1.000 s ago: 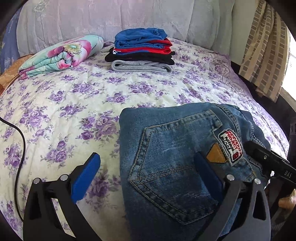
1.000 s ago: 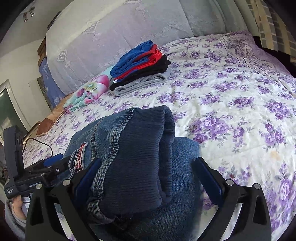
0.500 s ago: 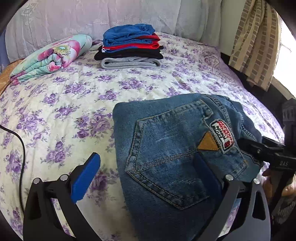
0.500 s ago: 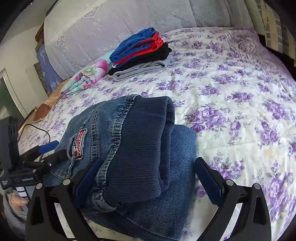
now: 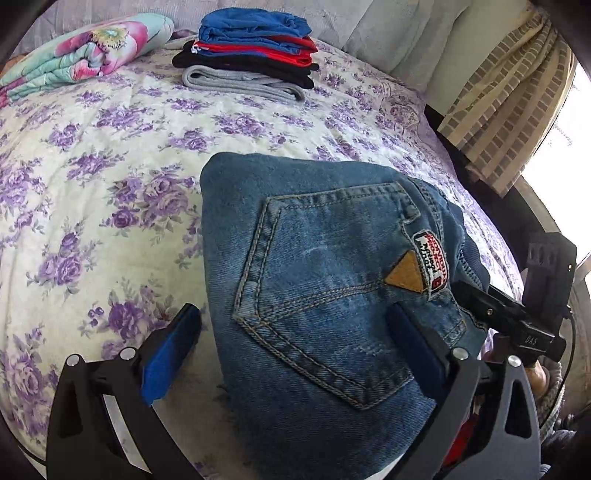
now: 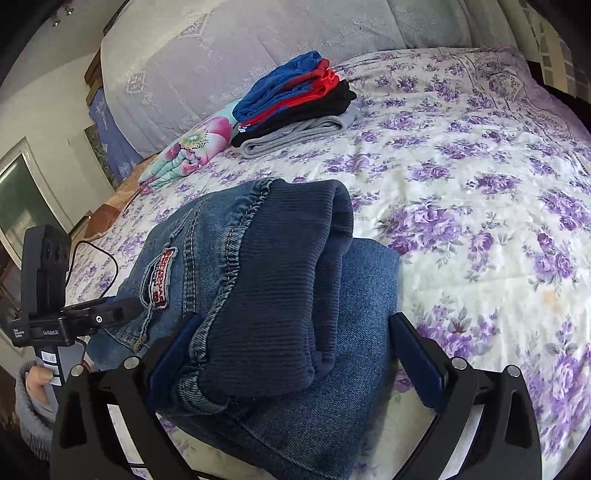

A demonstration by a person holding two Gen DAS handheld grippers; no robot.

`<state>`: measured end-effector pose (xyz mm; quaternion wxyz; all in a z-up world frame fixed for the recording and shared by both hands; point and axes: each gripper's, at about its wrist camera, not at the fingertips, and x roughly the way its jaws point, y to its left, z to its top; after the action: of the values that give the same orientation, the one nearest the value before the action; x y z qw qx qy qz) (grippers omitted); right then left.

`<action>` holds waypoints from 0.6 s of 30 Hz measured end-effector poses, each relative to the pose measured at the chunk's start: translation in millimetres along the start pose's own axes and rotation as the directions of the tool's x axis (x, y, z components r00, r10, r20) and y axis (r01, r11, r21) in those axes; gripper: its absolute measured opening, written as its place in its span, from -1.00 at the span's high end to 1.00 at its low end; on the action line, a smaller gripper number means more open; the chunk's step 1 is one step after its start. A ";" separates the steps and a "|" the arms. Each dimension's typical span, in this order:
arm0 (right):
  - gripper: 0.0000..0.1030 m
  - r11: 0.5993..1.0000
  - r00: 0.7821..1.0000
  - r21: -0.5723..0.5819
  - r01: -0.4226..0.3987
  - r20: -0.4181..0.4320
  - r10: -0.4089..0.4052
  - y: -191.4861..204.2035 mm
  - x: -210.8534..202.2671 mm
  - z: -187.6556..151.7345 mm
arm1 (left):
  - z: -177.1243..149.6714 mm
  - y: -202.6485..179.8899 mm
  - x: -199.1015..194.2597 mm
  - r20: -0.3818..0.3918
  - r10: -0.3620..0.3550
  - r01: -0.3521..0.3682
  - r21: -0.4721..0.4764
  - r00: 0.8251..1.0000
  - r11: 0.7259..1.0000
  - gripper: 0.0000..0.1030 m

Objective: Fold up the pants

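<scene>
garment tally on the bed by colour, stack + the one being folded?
Blue denim: 1, jeans
Blue: 1, stack top
Red: 1
Black: 1
Grey: 1
Total: 5, as far as the layers show

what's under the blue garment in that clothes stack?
Under the blue garment: red, then black, then grey, resting on the floral bedspread. Only folded edges show; garment types are hidden.

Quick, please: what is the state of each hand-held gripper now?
Left hand-held gripper: open, around the folded jeans.
Right hand-held gripper: open, around them too.
</scene>
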<state>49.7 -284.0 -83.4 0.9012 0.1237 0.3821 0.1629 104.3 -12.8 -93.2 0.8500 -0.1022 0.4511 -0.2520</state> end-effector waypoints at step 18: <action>-0.93 0.945 0.983 -0.280 0.170 0.119 -0.141 26.2 -38.2 28.7 | 5.6 -3.2 -12.9 0.014 0.078 -0.078 0.004 0.997 0.997 -0.91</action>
<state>40.4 -277.7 -30.1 0.9371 -0.0322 0.3184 0.1392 101.7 -9.1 -79.5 0.8626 -0.0841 0.4483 -0.2189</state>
